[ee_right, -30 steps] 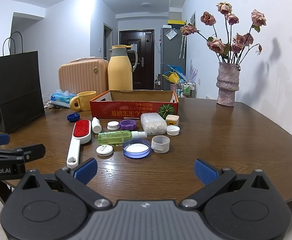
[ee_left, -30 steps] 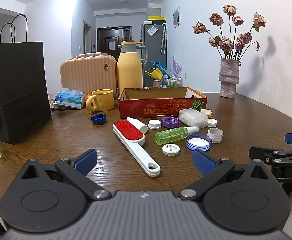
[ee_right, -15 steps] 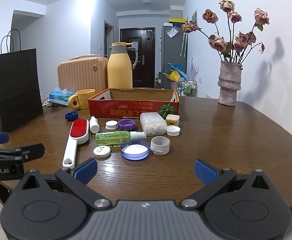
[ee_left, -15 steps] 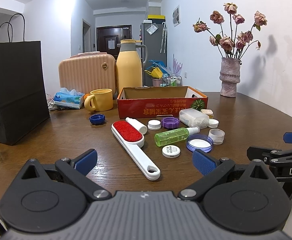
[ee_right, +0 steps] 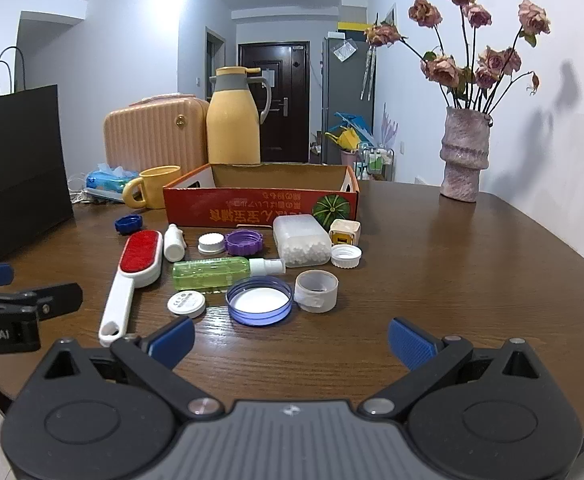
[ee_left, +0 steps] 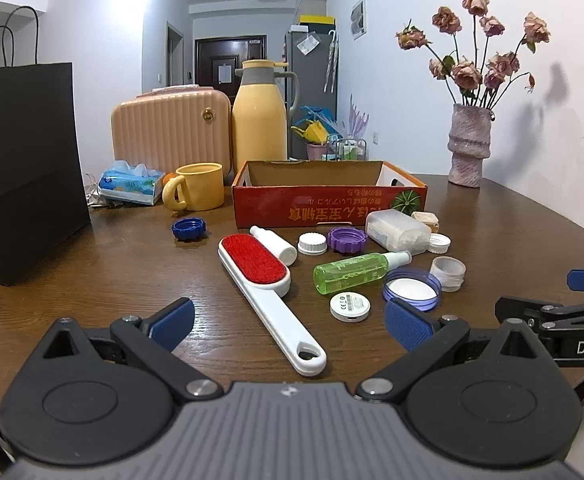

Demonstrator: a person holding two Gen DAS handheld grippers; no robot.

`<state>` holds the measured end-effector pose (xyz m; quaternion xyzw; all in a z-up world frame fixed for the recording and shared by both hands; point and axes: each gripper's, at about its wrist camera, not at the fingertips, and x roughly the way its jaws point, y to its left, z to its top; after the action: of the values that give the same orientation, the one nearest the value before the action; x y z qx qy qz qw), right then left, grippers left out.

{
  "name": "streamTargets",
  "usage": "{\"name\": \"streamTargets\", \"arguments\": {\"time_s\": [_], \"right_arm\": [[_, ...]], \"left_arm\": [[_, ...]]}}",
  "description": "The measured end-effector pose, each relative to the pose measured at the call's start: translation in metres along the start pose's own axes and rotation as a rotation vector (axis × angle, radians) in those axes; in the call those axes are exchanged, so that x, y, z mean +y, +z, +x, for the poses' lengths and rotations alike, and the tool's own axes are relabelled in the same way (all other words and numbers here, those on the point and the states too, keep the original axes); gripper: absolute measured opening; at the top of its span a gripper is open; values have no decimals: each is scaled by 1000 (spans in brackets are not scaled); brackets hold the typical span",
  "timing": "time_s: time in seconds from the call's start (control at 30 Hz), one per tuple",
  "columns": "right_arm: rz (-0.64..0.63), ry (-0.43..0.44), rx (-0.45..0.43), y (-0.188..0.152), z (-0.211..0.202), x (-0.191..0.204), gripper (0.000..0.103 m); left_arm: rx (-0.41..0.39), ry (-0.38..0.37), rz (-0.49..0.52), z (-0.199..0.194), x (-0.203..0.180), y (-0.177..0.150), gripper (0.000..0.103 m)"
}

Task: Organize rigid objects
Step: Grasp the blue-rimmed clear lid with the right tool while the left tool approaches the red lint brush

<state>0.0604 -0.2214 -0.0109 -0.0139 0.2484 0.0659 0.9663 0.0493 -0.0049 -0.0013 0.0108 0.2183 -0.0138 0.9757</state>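
Nearest the lenses, the left gripper [ee_left: 289,314] and right gripper [ee_right: 290,338] hover over the table's [ee_right: 472,264] front edge, jaws spread wide, holding and touching nothing. Just beyond lie the loose items awaiting sorting: a red-faced lint brush [ee_left: 265,284], a green spray bottle [ee_right: 221,272], a blue-rimmed lid [ee_right: 259,301], a small white disc [ee_right: 186,304] and a cotton-swab case [ee_right: 302,240]. Behind them the open red cardboard box [ee_right: 259,204], seemingly empty, appears the likely destination.
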Motion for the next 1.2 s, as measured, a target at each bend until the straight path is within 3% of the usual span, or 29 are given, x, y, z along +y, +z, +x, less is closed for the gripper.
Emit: {"name": "streamTargets", "arguments": {"time_s": [0.63,1.2], "right_arm": [[-19,33,86,19,75,2,102],[-66,98,212,26,142,19,83]], "left_arm": [[81,18,-27,65,12,12,103],[160,39,-60,107,27,11,103]]}}
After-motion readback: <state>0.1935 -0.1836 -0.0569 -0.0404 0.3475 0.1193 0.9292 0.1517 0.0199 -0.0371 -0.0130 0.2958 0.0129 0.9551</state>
